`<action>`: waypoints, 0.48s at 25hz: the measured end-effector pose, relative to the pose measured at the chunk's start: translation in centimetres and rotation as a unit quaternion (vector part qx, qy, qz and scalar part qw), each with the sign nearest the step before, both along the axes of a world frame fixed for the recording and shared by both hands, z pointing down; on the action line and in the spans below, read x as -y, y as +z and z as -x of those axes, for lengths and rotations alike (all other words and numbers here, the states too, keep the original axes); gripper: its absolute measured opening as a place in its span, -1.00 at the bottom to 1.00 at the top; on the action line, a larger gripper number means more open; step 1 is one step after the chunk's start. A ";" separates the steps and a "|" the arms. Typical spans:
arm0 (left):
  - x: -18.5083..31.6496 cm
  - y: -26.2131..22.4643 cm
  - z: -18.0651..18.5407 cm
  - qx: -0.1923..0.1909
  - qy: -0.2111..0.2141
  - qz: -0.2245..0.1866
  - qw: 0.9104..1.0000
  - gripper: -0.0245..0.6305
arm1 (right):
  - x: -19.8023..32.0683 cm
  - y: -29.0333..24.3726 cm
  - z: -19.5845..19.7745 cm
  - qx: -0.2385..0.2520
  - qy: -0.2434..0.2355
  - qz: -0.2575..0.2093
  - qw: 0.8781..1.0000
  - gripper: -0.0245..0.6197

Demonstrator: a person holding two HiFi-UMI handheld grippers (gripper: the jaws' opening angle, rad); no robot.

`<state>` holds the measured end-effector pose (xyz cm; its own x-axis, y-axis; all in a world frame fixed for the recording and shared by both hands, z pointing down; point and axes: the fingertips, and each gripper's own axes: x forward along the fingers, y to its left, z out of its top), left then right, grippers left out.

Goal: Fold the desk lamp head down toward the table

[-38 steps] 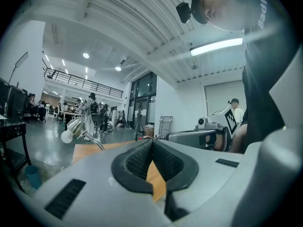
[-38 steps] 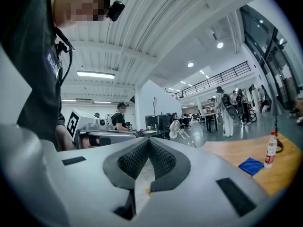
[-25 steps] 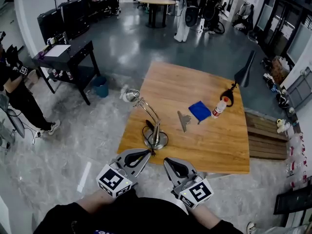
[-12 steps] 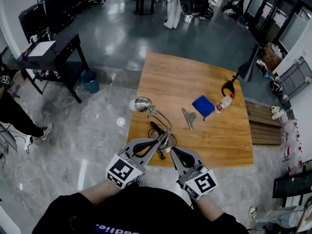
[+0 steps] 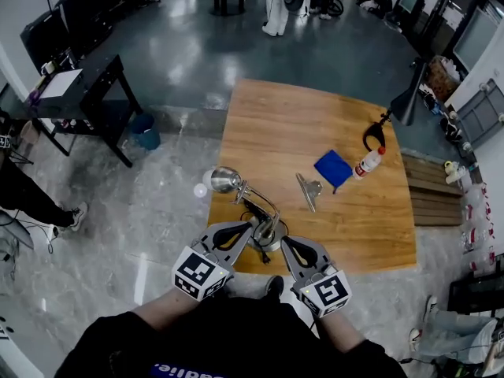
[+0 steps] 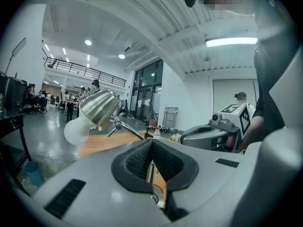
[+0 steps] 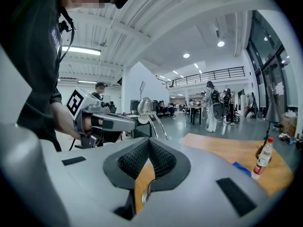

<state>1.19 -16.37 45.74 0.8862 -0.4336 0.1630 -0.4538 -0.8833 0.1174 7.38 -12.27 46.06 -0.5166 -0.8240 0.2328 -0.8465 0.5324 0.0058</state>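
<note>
A chrome desk lamp stands at the near left edge of the wooden table (image 5: 315,124). Its round base (image 5: 270,235) sits by the edge. Its thin arm rises left to the shiny head (image 5: 224,179), which hangs out past the table's left side with a white bulb (image 5: 201,190). My left gripper (image 5: 250,225) is shut and empty, its tips just left of the base. My right gripper (image 5: 285,242) is shut and empty too, close to the base's right. The lamp head (image 6: 98,107) shows up-left of my left gripper (image 6: 151,144), and the head (image 7: 144,105) shows above my right gripper (image 7: 149,143).
On the table lie a metal clip (image 5: 307,189), a blue cloth (image 5: 334,168) and a small bottle (image 5: 370,162) beside a black lamp (image 5: 408,101). A black side table (image 5: 79,93) and a blue bin (image 5: 146,131) stand on the floor at left.
Both grippers have moved forward and down, from short of the table edge to either side of the lamp base. They stayed shut. The lamp has not moved on the table.
</note>
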 end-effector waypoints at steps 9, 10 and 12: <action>2.2 2.7 -1.6 0.023 -0.064 0.040 0.997 -0.90 | 2.5 3.6 -3.3 -0.008 -0.054 0.022 0.998 -0.90; 2.1 2.9 -1.7 0.025 -0.068 0.044 0.996 -0.90 | 2.6 3.9 -3.5 -0.009 -0.059 0.025 0.998 -0.90; 2.2 3.2 -1.8 0.027 -0.077 0.050 0.995 -0.89 | 2.9 4.6 -3.6 -0.011 -0.067 0.033 0.997 -0.90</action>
